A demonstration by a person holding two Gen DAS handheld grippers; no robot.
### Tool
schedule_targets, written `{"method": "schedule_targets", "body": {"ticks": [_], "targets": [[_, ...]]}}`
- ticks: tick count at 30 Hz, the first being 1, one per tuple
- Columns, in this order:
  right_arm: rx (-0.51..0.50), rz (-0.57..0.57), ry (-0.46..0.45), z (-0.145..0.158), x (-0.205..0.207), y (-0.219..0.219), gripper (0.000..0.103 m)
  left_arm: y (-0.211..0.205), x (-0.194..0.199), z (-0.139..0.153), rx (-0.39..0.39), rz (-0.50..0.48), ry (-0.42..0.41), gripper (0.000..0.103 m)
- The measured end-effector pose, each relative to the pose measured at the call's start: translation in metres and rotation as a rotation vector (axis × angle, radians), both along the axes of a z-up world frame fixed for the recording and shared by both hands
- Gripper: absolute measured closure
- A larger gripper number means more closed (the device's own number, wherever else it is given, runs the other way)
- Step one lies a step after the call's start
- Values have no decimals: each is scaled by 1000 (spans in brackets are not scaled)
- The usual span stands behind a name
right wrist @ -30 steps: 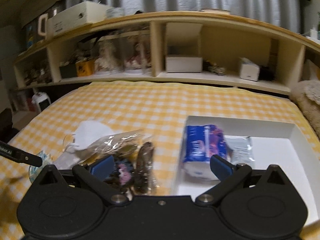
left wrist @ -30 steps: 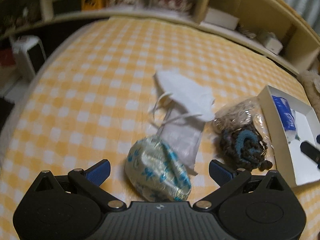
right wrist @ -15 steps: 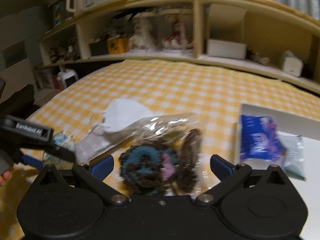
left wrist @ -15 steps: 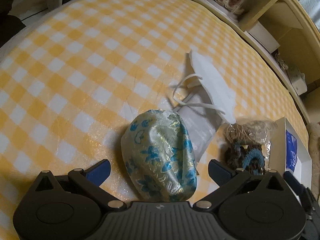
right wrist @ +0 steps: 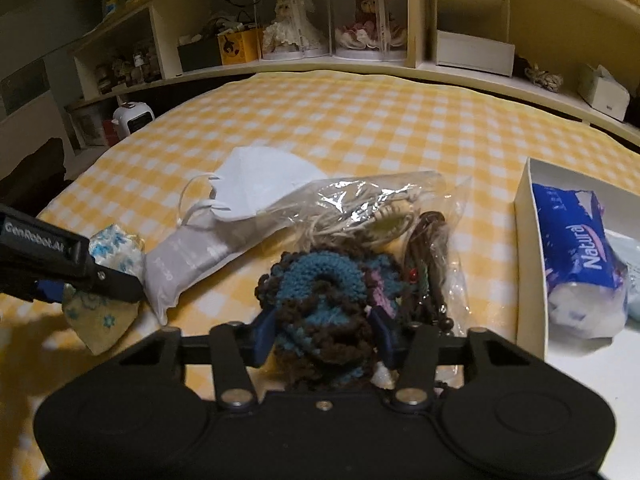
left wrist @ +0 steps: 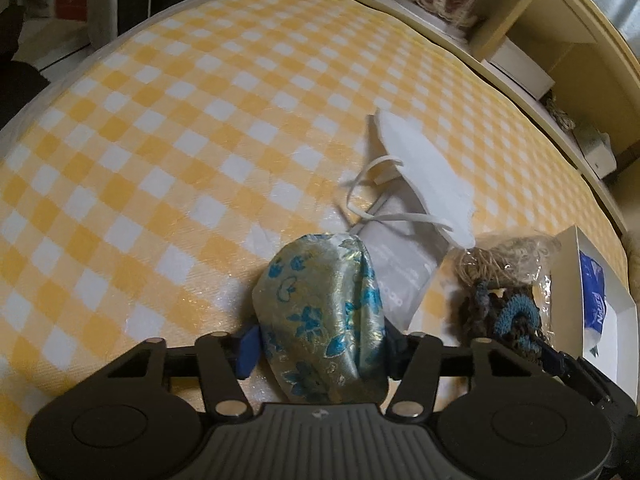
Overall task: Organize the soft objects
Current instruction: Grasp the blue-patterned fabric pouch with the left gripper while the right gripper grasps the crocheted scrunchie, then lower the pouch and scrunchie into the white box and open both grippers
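Left gripper [left wrist: 318, 346] pinching blue-floral satin pouch [left wrist: 320, 316]; right gripper [right wrist: 322, 334] pinching teal-brown crochet bundle [right wrist: 324, 300]. Lift straight, clear white box [right wrist: 530, 272] at frame right.

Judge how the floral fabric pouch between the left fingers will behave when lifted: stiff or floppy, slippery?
The floral pouch looks soft: its cloth creases where the left hand-held gripper pinches it, so it will probably sag rather than hold shape. Its sheen hints at a slick weave that could slip. It likely weighs little.
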State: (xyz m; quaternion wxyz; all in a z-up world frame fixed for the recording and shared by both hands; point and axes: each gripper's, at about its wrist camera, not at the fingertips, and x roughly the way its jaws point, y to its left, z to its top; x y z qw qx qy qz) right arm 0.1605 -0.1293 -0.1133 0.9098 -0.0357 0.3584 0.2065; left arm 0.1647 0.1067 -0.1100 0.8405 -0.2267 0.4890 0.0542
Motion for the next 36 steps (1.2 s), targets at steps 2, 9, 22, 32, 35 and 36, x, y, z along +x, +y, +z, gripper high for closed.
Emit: {"method": "schedule_targets", "body": {"ticks": [2, 9, 22, 32, 35, 36], "targets": [[15, 7, 21, 3, 0, -3, 59, -1, -1, 1, 5, -10, -7, 50], [79, 6, 3, 26, -14, -15, 63, -2, -12, 18, 48, -13, -89, 51], [174, -72, -131, 80, -46, -52, 64, -29, -35, 70, 170, -109, -326, 51], [285, -109, -211, 120, -70, -98, 64, -57, -44, 97, 134, -209, -448, 51], [295, -133, -237, 128, -79, -114, 64, -68, -47, 104, 131, -253, -467, 51], [292, -145, -246, 130, -82, -121, 64, -73, -47, 106, 130, -264, -473, 51]]}}
